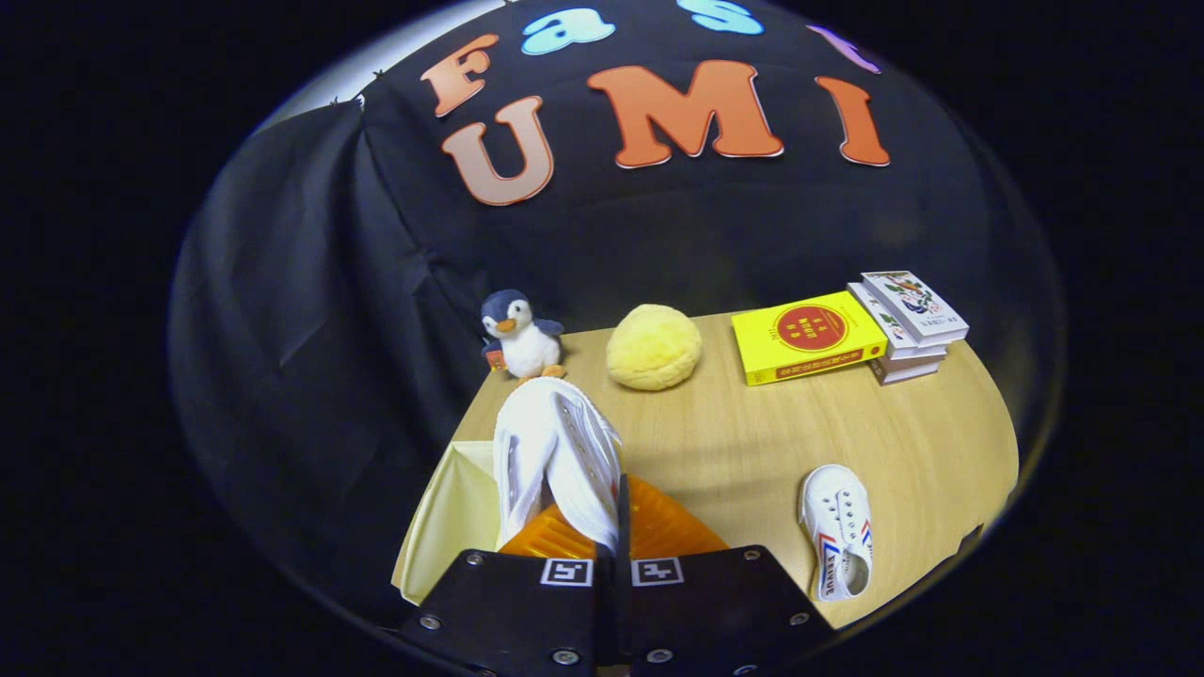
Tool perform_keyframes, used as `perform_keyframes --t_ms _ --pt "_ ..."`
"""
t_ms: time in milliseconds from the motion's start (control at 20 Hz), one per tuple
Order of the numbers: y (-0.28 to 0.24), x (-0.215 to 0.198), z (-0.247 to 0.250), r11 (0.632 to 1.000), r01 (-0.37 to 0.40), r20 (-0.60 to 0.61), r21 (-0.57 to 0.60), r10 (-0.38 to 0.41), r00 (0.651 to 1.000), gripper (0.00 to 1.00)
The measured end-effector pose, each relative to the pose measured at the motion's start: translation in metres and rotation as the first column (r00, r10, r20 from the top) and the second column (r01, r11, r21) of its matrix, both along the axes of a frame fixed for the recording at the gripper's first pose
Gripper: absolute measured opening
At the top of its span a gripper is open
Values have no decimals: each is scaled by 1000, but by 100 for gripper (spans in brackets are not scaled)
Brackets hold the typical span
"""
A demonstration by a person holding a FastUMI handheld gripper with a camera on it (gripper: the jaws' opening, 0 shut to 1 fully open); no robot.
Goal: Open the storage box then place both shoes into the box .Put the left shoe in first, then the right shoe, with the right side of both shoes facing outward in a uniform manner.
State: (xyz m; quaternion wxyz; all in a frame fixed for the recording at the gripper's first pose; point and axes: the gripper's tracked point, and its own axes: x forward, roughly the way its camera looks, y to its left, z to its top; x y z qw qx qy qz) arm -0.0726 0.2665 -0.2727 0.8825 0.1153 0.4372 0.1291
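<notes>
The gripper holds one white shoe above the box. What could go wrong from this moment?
1. The gripper seems to pinch the held shoe only at its rear end, fingers nearly together; the long shoe may swing or slip before it reaches the storage box.
2. The orange lid lies right under the shoe and might catch it on the way down.
3. The second shoe lies near the table edge; a careless pass could knock it off.
</notes>
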Motion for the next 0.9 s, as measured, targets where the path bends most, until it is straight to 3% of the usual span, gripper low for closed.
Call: perform_keyframes --t_ms 350,700,900 --pt "92 -30 -41 998 -66 -118 -23 63 991 1" --pt "124 -49 -98 995 -20 -272 -94 -6 962 2" --pt "136 -63 -119 996 -11 -374 -86 -22 927 5"
